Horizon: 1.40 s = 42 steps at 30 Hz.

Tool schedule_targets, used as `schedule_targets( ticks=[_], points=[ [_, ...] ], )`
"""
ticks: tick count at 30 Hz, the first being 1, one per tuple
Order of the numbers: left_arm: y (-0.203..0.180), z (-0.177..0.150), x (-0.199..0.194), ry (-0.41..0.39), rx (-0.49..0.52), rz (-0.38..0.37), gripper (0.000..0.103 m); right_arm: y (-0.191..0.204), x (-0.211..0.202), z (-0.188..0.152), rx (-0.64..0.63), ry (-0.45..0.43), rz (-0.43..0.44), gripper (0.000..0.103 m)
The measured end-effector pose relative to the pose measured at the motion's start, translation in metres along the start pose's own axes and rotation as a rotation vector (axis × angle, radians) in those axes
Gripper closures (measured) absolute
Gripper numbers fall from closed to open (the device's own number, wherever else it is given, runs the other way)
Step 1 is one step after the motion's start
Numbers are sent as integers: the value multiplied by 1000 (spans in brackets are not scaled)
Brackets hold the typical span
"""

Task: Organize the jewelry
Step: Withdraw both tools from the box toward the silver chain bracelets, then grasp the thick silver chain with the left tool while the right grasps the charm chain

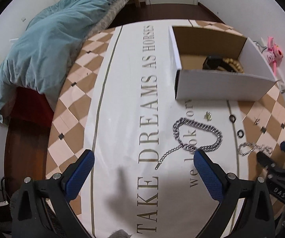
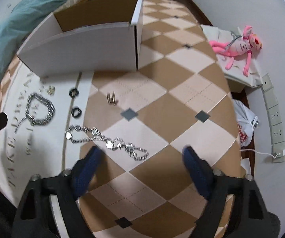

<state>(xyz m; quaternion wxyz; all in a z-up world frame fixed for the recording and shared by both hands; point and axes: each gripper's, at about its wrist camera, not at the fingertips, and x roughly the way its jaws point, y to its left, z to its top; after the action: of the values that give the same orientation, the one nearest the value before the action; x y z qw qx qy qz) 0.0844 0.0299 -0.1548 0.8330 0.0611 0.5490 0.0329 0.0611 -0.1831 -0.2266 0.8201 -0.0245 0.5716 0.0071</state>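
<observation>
A thick silver chain (image 1: 198,134) lies looped on the white printed part of the tablecloth, just beyond my open, empty left gripper (image 1: 144,158); it also shows in the right wrist view (image 2: 40,109). A thinner silver chain with round discs (image 2: 106,140) lies just ahead of my open, empty right gripper (image 2: 140,154); it shows blurred in the left wrist view (image 1: 254,148). Two black rings (image 2: 74,92) (image 2: 76,112), a small gold piece (image 1: 208,115) and a small silver piece (image 2: 111,98) lie nearby. An open white cardboard box (image 1: 219,87) holds a black item and gold beads (image 1: 232,64).
The table has a brown and cream checked cloth (image 2: 162,103). A bed with a teal duvet (image 1: 49,39) stands to the left. A pink plush toy (image 2: 239,47) lies on a white surface at the right, near wall sockets (image 2: 275,117) and a plastic bag (image 2: 245,123).
</observation>
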Motion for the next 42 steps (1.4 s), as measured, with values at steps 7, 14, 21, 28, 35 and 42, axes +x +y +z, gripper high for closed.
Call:
schedule_targets(
  ticks=[7, 14, 21, 28, 35, 42],
  points=[
    [9, -7, 14, 25, -42, -33, 1, 23, -6, 4, -61, -76, -12, 99],
    [28, -3, 21, 50, -144, -136, 1, 12, -33, 10, 61, -125, 97, 100],
    [11, 11, 30, 61, -132, -251, 2, -5, -46, 21, 122, -149, 105, 100],
    [-45, -2, 15, -21, 192, -221, 2, -20, -36, 16, 157, -123, 108, 100],
    [-78, -5, 21, -23, 414, -173, 15, -31, -28, 12, 207, -104, 125, 100],
    [-85, 7, 23, -17, 453, -283, 47, -39, -19, 8, 253, -69, 147, 100]
  ],
)
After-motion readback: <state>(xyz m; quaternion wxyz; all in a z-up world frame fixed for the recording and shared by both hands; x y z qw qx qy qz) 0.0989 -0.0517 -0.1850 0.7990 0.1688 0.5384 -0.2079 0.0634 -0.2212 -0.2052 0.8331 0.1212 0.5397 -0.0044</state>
